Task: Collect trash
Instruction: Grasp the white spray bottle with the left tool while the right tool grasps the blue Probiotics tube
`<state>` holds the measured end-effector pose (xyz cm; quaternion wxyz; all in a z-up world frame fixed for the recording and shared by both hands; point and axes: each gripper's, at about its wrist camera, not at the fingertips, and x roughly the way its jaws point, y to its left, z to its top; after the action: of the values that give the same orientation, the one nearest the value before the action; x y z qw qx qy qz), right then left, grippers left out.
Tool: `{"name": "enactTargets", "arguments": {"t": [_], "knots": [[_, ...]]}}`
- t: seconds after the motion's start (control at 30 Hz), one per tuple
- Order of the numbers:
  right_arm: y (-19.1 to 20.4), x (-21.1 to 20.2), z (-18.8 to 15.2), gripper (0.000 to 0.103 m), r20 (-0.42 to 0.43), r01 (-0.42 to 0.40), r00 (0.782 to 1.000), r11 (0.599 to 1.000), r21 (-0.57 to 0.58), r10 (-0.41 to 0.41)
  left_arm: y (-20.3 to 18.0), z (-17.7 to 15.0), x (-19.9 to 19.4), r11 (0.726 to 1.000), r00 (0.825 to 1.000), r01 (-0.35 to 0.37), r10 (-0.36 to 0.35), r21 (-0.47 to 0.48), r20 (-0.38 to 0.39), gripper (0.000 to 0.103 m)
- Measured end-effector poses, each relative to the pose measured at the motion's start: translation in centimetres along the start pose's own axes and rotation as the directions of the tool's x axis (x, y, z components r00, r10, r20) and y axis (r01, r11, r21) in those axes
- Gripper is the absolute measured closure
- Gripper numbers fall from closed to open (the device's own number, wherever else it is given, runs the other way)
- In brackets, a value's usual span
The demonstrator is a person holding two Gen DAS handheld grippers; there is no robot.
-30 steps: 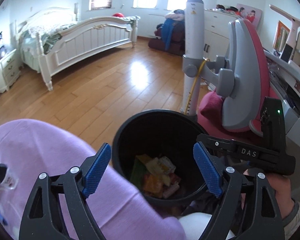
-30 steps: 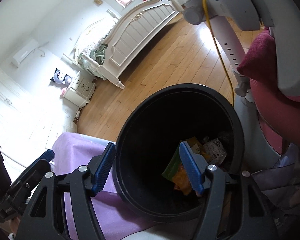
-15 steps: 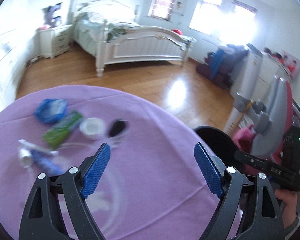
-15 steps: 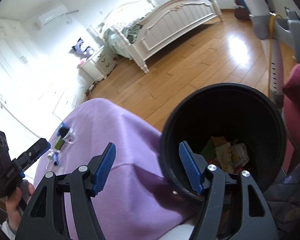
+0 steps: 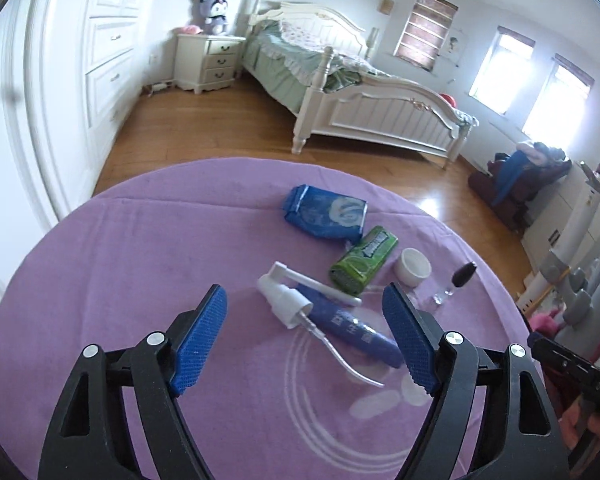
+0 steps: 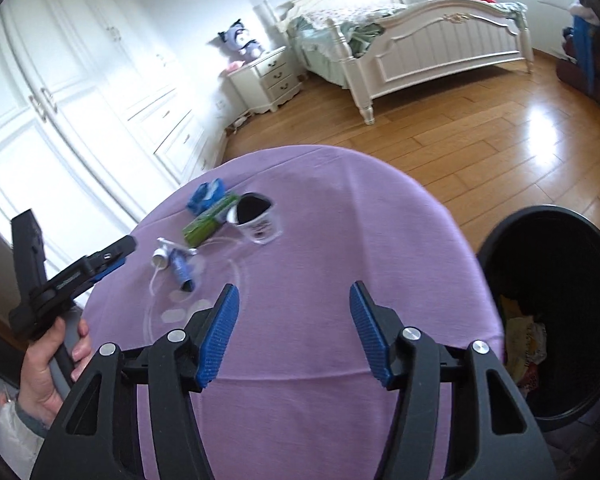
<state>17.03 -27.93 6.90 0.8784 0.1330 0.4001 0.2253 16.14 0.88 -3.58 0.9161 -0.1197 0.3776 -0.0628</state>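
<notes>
Hovering over table: left gripper, jaws apart and just closing a little, nothing pinched; the blue tube lies on the cloth below the gap.
Right gripper: jaws parted, just narrowing, empty, above bare purple cloth.
Trash on table: blue packet, green pack, white spray pump touching the tube, white cap, clear plastic cup.
Bin: black, beside the table's right edge, wrappers inside.

Purple tablecloth, blue packet, green pack, black bin.
</notes>
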Motion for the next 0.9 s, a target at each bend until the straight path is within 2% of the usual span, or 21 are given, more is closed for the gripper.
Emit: {"name": "enactTargets", "arguments": {"t": [0.1, 0.17, 0.23, 0.37, 0.53, 0.63, 0.9], "knots": [[2.3, 0.9, 0.1, 0.046, -0.018, -0.013, 1.0, 0.999, -0.043, 0.012, 1.1, 0.0, 1.5, 1.0, 0.999, -0.008, 0.009, 0.01, -0.049, 0.026], [3.5, 1.6, 0.2, 0.046, -0.033, -0.021, 0.999, 0.998, -0.065, 0.018, 0.9, -0.3, 2.3, 1.0, 0.998, -0.017, 0.019, 0.024, -0.062, 0.03], [4.3, 2.5, 0.5, 0.046, -0.05, -0.028, 0.998, 0.996, -0.081, 0.024, 1.2, -0.3, 3.1, 0.999, 0.996, -0.02, 0.023, 0.039, -0.085, 0.04], [6.1, 4.4, 0.9, 0.046, -0.085, -0.042, 0.996, 0.992, -0.121, 0.032, 1.4, -0.1, 3.8, 0.999, 0.996, -0.005, 0.009, 0.049, -0.089, 0.046], [8.4, 6.7, 1.2, 0.046, -0.13, -0.051, 0.991, 0.978, -0.202, 0.025, 2.1, 0.6, 4.2, 0.996, 0.994, -0.035, 0.043, 0.081, -0.101, 0.075], [9.7, 8.4, 1.2, 0.046, -0.164, -0.043, 0.986, 0.963, -0.264, -0.001, 2.5, 0.9, 4.2, 0.996, 0.994, -0.007, 0.017, 0.088, -0.107, 0.075], [12.5, 12.4, 1.2, 0.046, -0.228, -0.01, 0.968, 0.897, -0.442, -0.102, 3.5, 1.2, 4.0, 0.998, 0.995, -0.009, 0.015, 0.062, -0.097, 0.075]]}}
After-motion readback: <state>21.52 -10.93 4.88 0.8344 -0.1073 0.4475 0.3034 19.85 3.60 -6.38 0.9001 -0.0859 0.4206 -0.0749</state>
